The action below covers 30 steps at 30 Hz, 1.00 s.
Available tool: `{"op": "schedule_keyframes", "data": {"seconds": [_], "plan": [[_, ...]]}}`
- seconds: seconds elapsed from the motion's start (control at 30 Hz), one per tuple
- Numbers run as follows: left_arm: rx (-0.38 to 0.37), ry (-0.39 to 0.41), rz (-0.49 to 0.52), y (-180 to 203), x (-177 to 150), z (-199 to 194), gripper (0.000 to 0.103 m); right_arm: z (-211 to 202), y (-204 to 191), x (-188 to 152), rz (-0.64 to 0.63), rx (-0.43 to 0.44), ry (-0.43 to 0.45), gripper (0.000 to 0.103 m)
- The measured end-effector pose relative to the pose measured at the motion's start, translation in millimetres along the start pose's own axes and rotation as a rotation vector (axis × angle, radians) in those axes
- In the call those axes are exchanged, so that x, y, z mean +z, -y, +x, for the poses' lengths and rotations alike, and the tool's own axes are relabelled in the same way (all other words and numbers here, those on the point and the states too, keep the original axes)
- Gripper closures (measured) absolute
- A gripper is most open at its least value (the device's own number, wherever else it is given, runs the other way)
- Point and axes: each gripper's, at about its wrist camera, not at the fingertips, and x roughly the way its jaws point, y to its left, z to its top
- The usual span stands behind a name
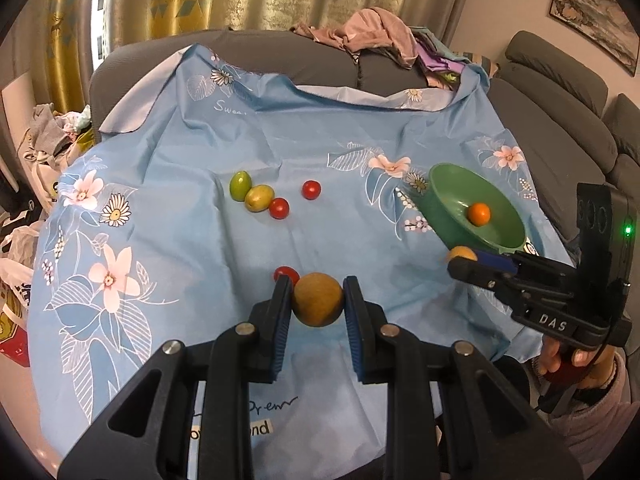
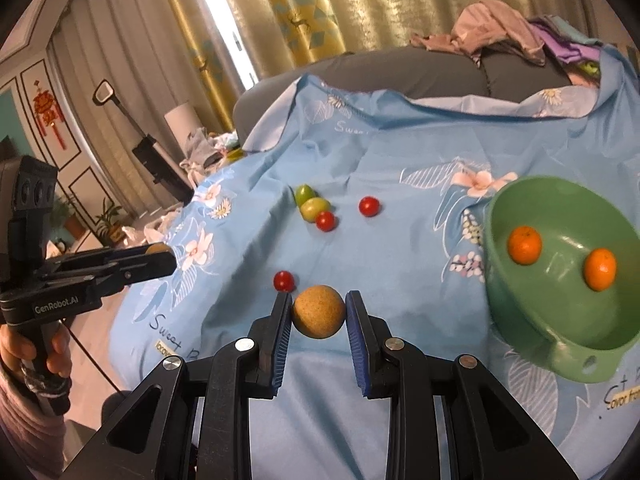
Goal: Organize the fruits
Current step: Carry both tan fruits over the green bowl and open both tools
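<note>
Each gripper carries a round, tan-brown, rough-skinned fruit, longan-like in look. The left gripper has its jaws closed on the left-hand brown fruit, and the right gripper has its jaws closed on the right-hand brown fruit. In both views the fruit sits out at the very tips, pinched across its widest part between the blue ribbed pads, clear of the light-blue flowered cloth spread over the grey sofa.

I judge these fruits light and fairly firm, with a thin shell that could crack under a hard squeeze. The dry, grainy skin should grip well on the ribbing, but a ball held at the tips can roll out if the jaws tilt. Taking hold across the middle, as here, looks the safest hold.

The green plastic bowl lies tipped on the cloth to the right, with two small oranges inside. Three red cherry tomatoes and two green oval fruits lie loose on the cloth; the tomatoes look softer and easier to bruise.
</note>
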Motion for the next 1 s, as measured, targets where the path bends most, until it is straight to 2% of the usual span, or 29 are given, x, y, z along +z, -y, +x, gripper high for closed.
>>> {"op": "schedule_keyframes", "data": {"seconds": [0.23, 0.47, 0.73, 1.0], "plan": [[0.002, 0.019, 0.016, 7.1, 4.3, -10.2, 0.078, -23.7, 9.7, 5.0, 0.021, -0.025, 0.067, 0.074], [-0.037, 0.040, 0.052, 27.9, 25.0, -6.3, 0.078, -62.8, 52.1, 12.4, 0.076, -0.135, 0.174, 0.074], [-0.119, 0.033, 0.157, 78.5, 63.2, 27.3, 0.078, -97.4, 107.9, 17.3, 0.130, -0.273, 0.247, 0.074], [-0.210, -0.026, 0.244, 126.2, 90.2, 89.3, 0.078, -93.5, 151.8, 18.6, 0.142, -0.315, 0.230, 0.074]]}}
